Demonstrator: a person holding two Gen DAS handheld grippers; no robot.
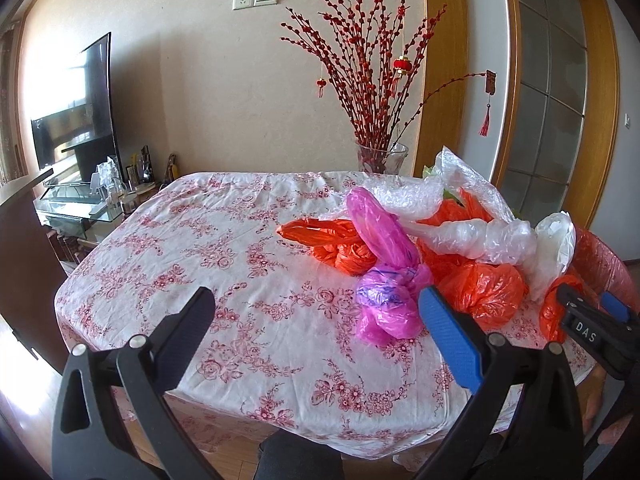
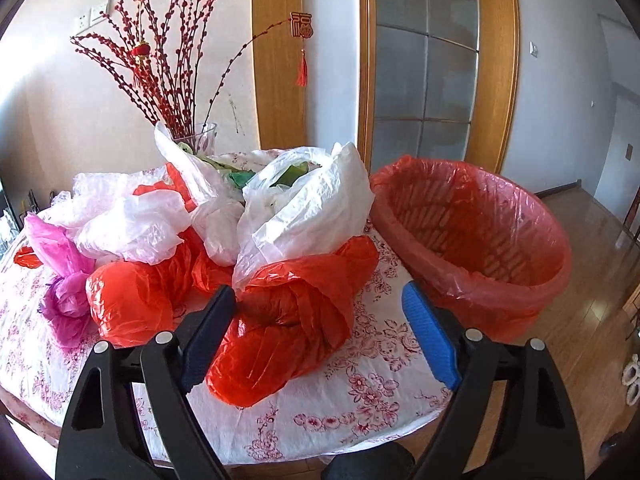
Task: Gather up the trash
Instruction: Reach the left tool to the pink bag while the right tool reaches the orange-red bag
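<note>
A heap of knotted plastic bags lies on the floral tablecloth (image 1: pixel 224 264): a pink bag (image 1: pixel 390 280), orange bags (image 1: pixel 486 294), and white and clear bags (image 1: pixel 468 236). My left gripper (image 1: pixel 316 312) is open and empty, with the pink bag just inside its blue finger. In the right wrist view my right gripper (image 2: pixel 320 320) is open around a knotted orange bag (image 2: pixel 288 320), not closed on it. A white bag (image 2: pixel 304 216) with green scraps lies behind. A basket lined with a red bag (image 2: pixel 476 240) stands at the table's right edge.
A glass vase of red berry branches (image 1: pixel 380 156) stands at the table's far edge. A TV on a glass stand (image 1: pixel 76 136) is at far left. A wood-framed glass door (image 2: pixel 424 64) is behind the basket. The right gripper shows at the left view's right edge (image 1: pixel 592 320).
</note>
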